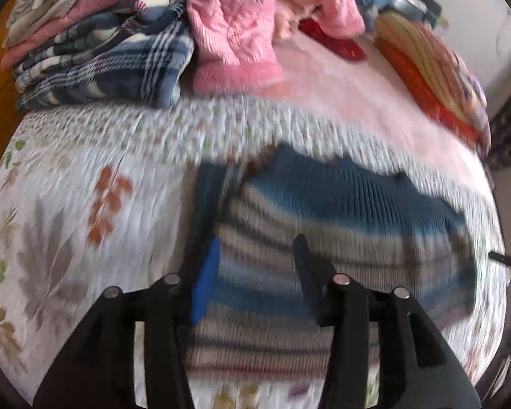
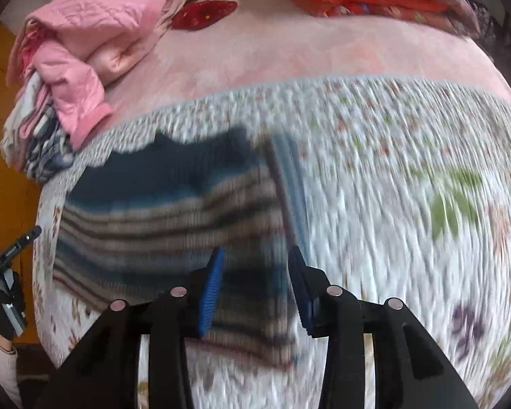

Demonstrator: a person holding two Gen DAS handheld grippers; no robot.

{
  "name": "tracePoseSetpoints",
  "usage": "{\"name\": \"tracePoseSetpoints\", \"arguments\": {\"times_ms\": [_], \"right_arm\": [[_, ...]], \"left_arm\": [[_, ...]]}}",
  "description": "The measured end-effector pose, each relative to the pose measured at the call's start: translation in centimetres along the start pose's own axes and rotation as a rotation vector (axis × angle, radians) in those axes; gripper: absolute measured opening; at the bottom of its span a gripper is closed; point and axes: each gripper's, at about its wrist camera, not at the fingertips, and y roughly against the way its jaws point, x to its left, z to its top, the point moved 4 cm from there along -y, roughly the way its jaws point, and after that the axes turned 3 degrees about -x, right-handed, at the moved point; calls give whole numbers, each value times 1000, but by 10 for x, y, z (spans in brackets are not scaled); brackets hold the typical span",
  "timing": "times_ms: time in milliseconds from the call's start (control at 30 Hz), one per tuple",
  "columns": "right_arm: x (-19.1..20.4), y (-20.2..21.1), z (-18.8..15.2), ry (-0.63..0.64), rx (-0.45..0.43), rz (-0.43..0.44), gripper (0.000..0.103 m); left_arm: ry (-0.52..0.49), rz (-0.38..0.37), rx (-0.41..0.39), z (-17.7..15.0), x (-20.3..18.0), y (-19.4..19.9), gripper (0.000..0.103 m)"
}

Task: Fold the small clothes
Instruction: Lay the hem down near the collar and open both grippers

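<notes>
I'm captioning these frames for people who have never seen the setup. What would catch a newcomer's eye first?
First, the blue and grey striped knit garment lying flat on the white leaf-print quilt, straight ahead of both open grippers, left and right. Next, the pile behind it: a pink quilted jacket slumped beside a folded blue plaid blanket. Both views are motion-blurred.

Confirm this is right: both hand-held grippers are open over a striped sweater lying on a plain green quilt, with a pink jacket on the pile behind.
One detail is wrong: the quilt is white with a leaf print, not plain green, as the right wrist view shows. The rest holds: the left hand-held gripper and right hand-held gripper are open over the striped sweater, with the pink jacket behind.
</notes>
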Motion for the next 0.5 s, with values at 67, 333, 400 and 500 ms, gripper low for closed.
{"name": "tracePoseSetpoints", "arguments": {"times_ms": [67,333,400,500], "right_arm": [[-3,5,-20,-41,23,20,41],[-9,-19,-47,-42,55,-29,54],[-12,-35,-51,-61,89,-18,52],[-12,-46,-54,-70,116,17,16]], "left_arm": [[8,-36,17,-20,-2,13,51],[61,-51,17,-54,-9,-12,58],[43,-42,53,-58,-12,-25,57],[8,-14,68,-61,-8,-34,57]]}}
